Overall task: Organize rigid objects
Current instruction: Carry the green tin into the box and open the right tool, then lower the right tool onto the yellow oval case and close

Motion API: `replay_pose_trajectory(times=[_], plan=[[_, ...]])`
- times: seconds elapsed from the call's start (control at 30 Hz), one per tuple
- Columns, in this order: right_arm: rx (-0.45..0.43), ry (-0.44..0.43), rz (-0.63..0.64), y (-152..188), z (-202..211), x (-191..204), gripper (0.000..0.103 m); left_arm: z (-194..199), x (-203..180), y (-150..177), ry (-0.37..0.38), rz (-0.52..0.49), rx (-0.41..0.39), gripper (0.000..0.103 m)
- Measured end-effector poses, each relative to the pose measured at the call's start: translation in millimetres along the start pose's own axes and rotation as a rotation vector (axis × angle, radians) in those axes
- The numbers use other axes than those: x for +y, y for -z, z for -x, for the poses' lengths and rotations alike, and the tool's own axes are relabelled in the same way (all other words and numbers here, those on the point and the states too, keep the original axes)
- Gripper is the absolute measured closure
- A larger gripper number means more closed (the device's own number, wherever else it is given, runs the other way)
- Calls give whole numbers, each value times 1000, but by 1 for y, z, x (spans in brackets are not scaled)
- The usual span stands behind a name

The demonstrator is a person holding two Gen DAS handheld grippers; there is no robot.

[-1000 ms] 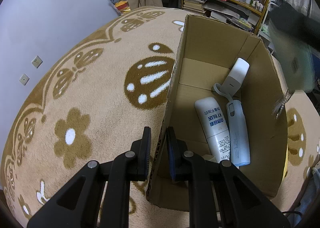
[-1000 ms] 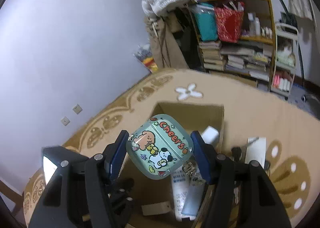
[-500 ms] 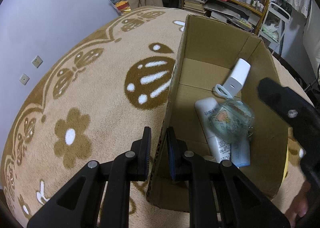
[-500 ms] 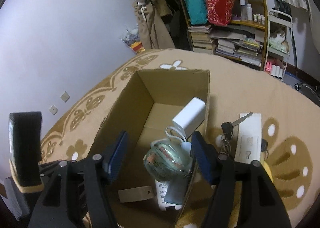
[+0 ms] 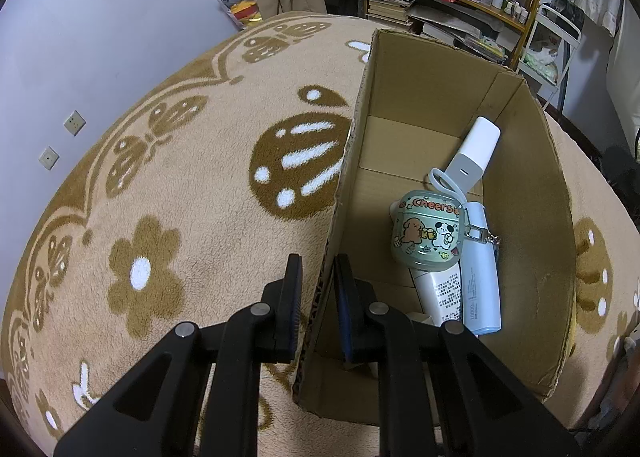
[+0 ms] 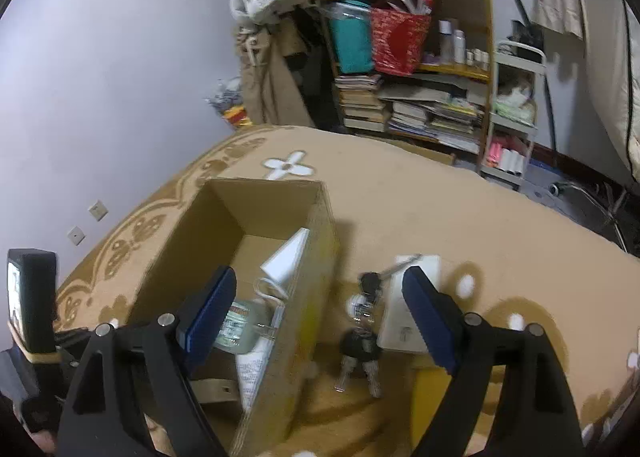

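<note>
Earbud case boxed; keys and card left on the rug.
Left tongs (image 5: 316,289) clench the cardboard box (image 5: 524,185) wall; right tongs (image 6: 320,317) gape empty. Earbud case (image 5: 428,235) lies atop the tube; keys (image 6: 360,341) and white card (image 6: 408,309) wait beside the box.

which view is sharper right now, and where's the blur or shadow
Left wrist view is crisp: the "Cheers" print on the green case is readable, though the cardboard box throws shadow over its near floor. Right wrist view is motion-smeared: the keys and box wall are soft, and fisheye curves the rug edge.
</note>
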State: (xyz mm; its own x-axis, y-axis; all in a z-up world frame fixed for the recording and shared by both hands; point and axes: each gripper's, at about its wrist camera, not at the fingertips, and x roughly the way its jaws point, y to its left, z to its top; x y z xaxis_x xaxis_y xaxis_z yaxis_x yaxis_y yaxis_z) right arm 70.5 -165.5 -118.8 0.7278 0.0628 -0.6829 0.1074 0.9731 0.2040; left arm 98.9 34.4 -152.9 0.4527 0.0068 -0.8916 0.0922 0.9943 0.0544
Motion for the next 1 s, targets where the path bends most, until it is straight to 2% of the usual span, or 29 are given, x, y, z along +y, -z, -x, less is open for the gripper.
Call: replay_pose_trajectory(times=[0.2, 0.53, 0.8, 0.83, 0.9, 1.0], plan=[[31, 69, -20, 13, -5, -29, 13, 0, 0, 0, 0, 0, 0, 87], [116, 176, -113, 60, -19, -73, 13, -1, 0, 0, -6, -7, 1, 87], [214, 201, -166, 90, -39, -92, 13, 0, -1, 0, -5, -6, 2, 87], [226, 207, -169, 93, -41, -94, 14, 0, -1, 0, -6, -6, 2, 87], [247, 222, -163, 98, -45, -96, 24, 0, 0, 0, -6, -6, 2, 87], [258, 255, -138, 102, -48, -96, 31, 0, 0, 0, -5, -5, 2, 87]])
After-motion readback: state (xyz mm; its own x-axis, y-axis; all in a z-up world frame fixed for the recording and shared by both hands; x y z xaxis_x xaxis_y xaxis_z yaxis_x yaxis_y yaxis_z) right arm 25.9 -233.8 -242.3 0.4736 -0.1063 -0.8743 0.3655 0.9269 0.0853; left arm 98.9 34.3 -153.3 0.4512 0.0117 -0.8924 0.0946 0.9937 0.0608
